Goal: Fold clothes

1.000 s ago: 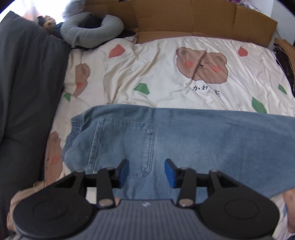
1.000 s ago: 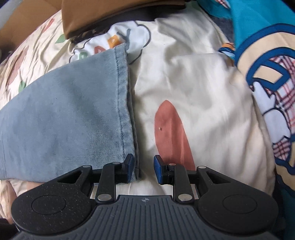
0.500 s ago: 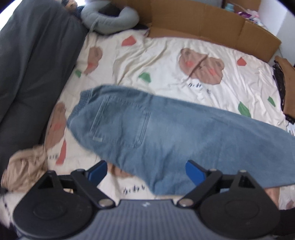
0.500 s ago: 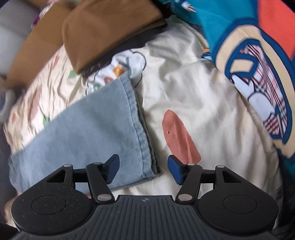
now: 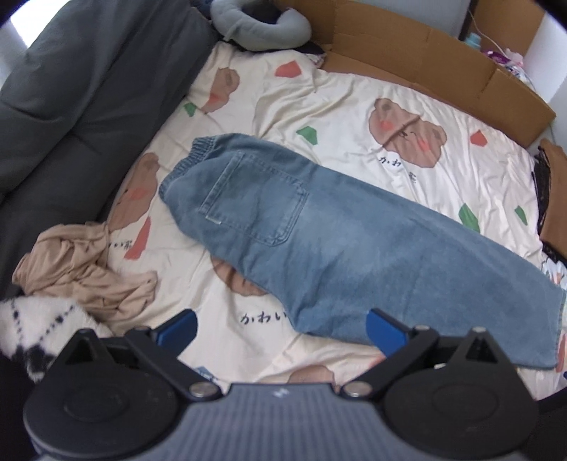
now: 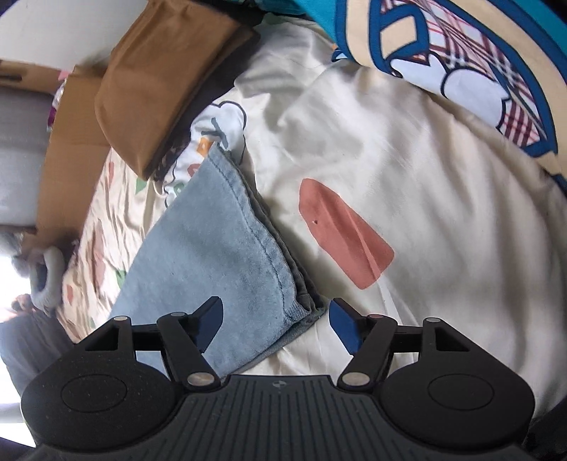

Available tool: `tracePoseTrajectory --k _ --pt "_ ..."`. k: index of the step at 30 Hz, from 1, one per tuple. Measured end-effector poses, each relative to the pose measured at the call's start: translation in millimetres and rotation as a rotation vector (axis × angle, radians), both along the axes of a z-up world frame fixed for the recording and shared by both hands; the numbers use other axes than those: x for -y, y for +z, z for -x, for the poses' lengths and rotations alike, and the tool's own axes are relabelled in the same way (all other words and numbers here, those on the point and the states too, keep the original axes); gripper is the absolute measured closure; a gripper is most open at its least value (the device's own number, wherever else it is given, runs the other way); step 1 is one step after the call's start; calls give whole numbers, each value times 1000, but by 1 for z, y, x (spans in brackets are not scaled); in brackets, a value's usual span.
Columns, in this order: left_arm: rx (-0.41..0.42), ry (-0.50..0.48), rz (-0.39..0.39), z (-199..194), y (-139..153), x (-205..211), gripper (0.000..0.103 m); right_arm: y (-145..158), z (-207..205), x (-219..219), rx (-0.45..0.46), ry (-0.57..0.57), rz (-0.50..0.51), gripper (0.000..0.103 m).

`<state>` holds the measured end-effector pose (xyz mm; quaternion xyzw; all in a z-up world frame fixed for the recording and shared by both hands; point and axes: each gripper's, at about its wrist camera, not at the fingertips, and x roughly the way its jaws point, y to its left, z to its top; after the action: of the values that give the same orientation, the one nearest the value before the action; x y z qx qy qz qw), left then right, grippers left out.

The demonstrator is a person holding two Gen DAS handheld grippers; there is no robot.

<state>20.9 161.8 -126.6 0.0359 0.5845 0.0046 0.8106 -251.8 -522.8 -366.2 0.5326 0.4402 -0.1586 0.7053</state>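
we saw the jeans (image 5: 319, 241) lying flat on the bed sheet (image 5: 354, 106), waistband toward 10 o'clock. our left gripper (image 5: 280, 329) and right gripper (image 6: 276, 326) were both opening wide, gripping nothing.

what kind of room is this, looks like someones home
Most likely a bedroom in a home: jeans lie spread on a bed sheet printed with cartoon bears, a grey neck pillow sits at its far end, and loose clothes lie alongside.

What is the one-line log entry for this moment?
jeans: flat on bed, folded lengthwise | left gripper: opening, empty | right gripper: opening, above hem, not gripping
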Motion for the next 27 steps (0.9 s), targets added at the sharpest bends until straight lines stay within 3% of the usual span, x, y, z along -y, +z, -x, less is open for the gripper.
tracePoseTrajectory --k 13,23,27 --pt "-9 92 12 10 -5 -8 1 -54 6 -4 29 -113 -189 29" --pt "-41 87 28 -2 -41 4 1 -84 5 -17 100 -230 -288 30" --pt "-63 74 41 -2 -57 10 1 -83 6 -16 151 -235 -317 39"
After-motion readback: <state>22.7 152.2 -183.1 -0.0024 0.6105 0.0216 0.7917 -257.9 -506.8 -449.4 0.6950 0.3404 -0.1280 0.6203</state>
